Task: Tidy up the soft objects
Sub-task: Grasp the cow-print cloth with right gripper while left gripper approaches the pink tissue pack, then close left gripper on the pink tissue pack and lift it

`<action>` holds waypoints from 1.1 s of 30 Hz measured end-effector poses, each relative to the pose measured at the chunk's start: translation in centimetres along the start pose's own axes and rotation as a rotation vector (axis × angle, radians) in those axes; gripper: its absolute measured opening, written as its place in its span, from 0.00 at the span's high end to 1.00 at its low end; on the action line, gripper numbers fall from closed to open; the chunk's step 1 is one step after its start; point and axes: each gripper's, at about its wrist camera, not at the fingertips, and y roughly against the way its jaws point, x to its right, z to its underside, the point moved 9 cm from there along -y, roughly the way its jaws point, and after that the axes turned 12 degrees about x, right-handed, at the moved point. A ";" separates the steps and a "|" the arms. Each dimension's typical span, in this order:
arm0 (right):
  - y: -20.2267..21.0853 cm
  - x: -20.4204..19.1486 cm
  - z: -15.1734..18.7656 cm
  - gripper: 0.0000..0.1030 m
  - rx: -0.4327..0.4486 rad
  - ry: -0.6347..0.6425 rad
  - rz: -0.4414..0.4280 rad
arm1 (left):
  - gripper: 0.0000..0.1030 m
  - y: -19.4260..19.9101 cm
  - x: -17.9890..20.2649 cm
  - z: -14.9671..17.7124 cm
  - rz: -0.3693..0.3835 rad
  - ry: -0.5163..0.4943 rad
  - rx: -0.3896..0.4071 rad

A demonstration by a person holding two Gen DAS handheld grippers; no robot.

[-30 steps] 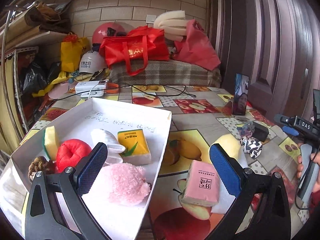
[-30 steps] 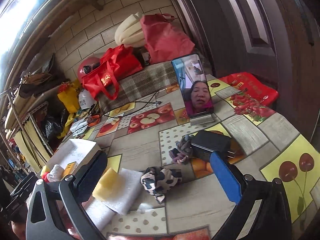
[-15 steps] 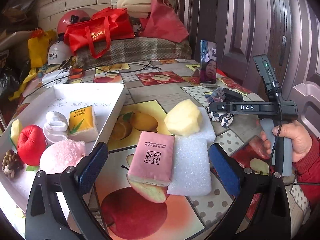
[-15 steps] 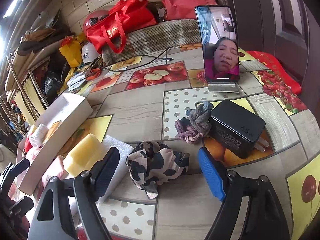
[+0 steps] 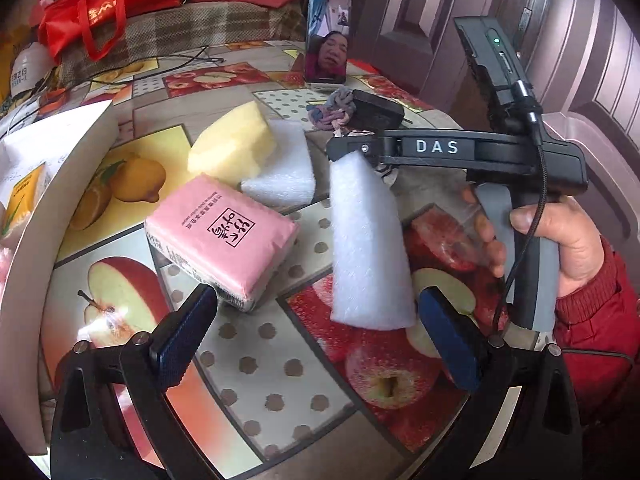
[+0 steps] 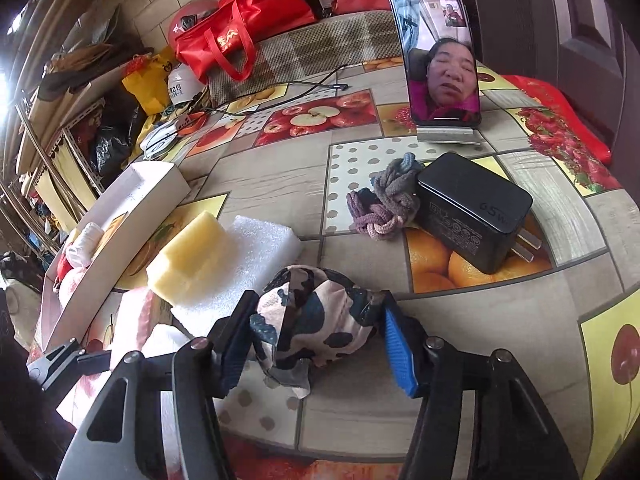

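Sponge point(image 6: 188, 256) rests on foam point(image 6: 256, 252), box point(image 6: 120, 216) to its left; hair ties point(image 6: 384, 204) touch charger point(image 6: 476, 208), phone point(image 6: 440, 56) behind them.

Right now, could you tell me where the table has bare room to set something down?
Bare cloth shows nearest the left gripper, in front of the pink pack and the near foam strip, and between the white box and the phone. It is crowded around the sponge, foam sheet, hair ties and charger.

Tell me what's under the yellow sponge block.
The yellow sponge block rests on a white foam sheet, which lies on the fruit-print tablecloth. Whatever is beneath the foam is covered.
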 end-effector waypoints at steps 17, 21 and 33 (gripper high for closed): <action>0.7 1.1 -0.5 0.42 0.036 -0.075 -0.032 | 0.01 -2.7 -8.1 -3.1 -0.416 0.167 0.027; 0.7 1.1 -0.5 0.42 0.030 -0.076 -0.033 | 0.12 -2.4 -9.0 -2.2 -0.388 0.204 0.008; 1.2 0.9 -0.9 0.44 0.074 -0.061 -0.035 | 0.37 -0.9 -7.5 -2.1 -0.330 0.147 0.047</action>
